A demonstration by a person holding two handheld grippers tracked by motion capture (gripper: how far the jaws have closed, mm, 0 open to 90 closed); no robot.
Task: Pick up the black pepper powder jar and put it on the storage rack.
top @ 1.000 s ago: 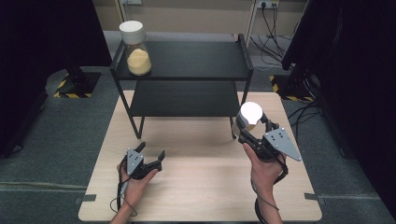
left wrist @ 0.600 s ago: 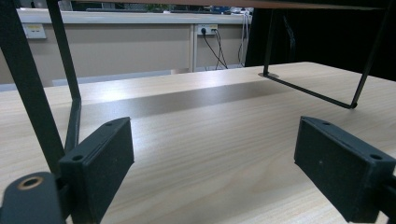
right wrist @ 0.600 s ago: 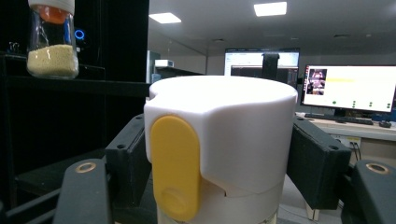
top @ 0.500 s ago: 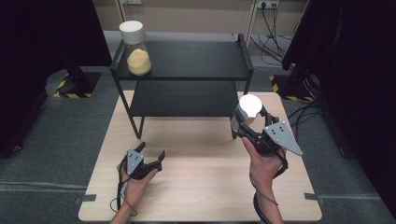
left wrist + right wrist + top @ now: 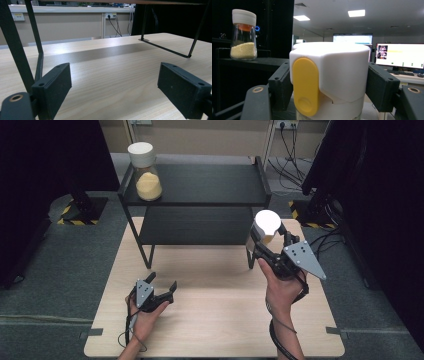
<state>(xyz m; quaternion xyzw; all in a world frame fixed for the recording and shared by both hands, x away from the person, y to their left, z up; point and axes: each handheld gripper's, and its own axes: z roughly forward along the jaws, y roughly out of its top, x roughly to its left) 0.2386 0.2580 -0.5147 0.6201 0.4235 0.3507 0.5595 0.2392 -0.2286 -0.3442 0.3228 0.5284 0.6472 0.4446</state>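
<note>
Beside the black shelf rack's (image 5: 200, 185) right leg, the right gripper (image 5: 267, 237) clamps a white-lidded jar (image 5: 266, 225); another jar (image 5: 145, 172) stands on the rack's top left. Below the rack, the left gripper (image 5: 162, 287) rests, jaws apart.

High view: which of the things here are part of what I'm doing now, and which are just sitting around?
In the job:
- white-capped jar with a yellow tab, clamped in the right claw
- black shelf rack, right beside it
- matching jar of yellow grains on the rack's top shelf

Just there:
- left claw, open, resting on the wooden table
- cables on the floor behind
</note>
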